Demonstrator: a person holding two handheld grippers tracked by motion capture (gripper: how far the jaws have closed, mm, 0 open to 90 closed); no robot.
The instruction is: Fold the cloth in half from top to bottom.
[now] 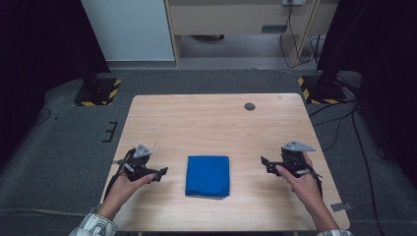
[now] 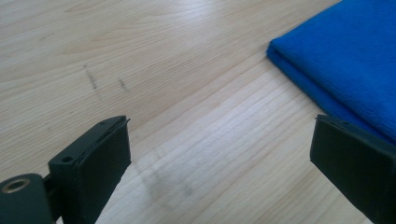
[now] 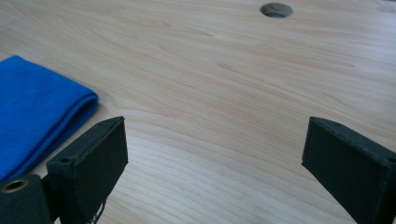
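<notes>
Two grippers are in my hands, one on each side of a folded blue cloth (image 1: 208,176) that lies flat on the wooden table (image 1: 211,123), toward the near edge and about midway across. From the high view, my left gripper (image 1: 160,174) sits just off the cloth's left edge, pointing toward it, and my right gripper (image 1: 266,163) sits off the right edge, a little farther away, also pointing inward. Neither one touches the cloth. A small round hole (image 1: 250,106) shows in the tabletop near the far edge, right of centre.

Along my left gripper (image 2: 219,149) in the left gripper view, the jaws stand wide apart with nothing but bare wood between them. The blue cloth (image 2: 341,60) fills the upper right there, its folded corner ahead of the jaws, and its near edge runs down behind the right-hand jaw.

Along my right gripper (image 3: 215,151) in the right gripper view, the jaws are likewise spread wide and hold nothing. The cloth (image 3: 37,102) lies at the left, its rounded fold near the left-hand jaw but apart from it, and the round hole (image 3: 276,10) sits at the top.
</notes>
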